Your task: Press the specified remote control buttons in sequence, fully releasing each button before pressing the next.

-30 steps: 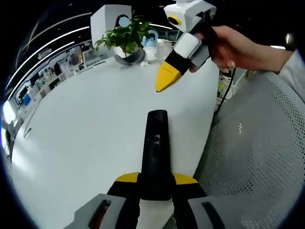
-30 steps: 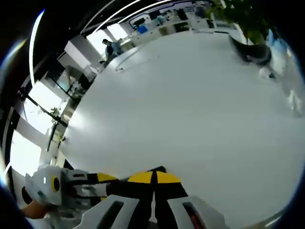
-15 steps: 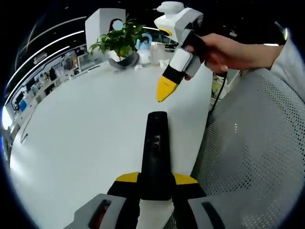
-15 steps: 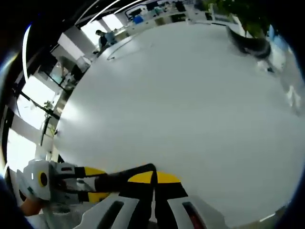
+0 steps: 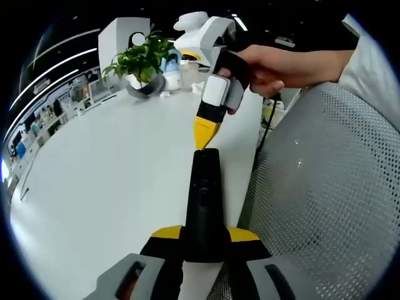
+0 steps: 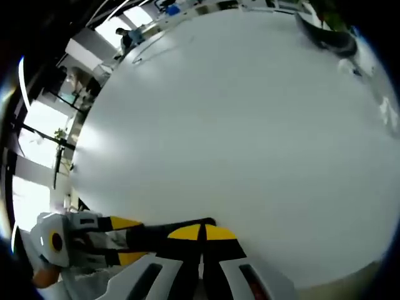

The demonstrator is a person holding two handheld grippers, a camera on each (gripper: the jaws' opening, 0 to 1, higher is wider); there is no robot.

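Observation:
A black remote (image 5: 205, 194) stands lengthwise between the jaws of my left gripper (image 5: 205, 235), which is shut on its near end. Small buttons show along its upper face. My right gripper (image 5: 202, 139), held by a hand (image 5: 275, 62), comes in from the upper right with its yellow jaws shut to a point. That point sits right at the remote's far end; whether it touches I cannot tell. In the right gripper view the shut right gripper (image 6: 201, 232) meets the remote (image 6: 165, 229), which reaches in from the left gripper (image 6: 128, 239).
A white table (image 5: 106, 175) spreads to the left, its edge running beside the remote. A grey mesh chair back (image 5: 325, 194) stands close on the right. A potted plant (image 5: 140, 57), a dark bowl-like item (image 5: 149, 87) and small containers sit at the table's far end.
The right gripper has come down and toward the left gripper, its yellow tip going from well above the table to the remote's far end. The left gripper keeps its hold on the remote.

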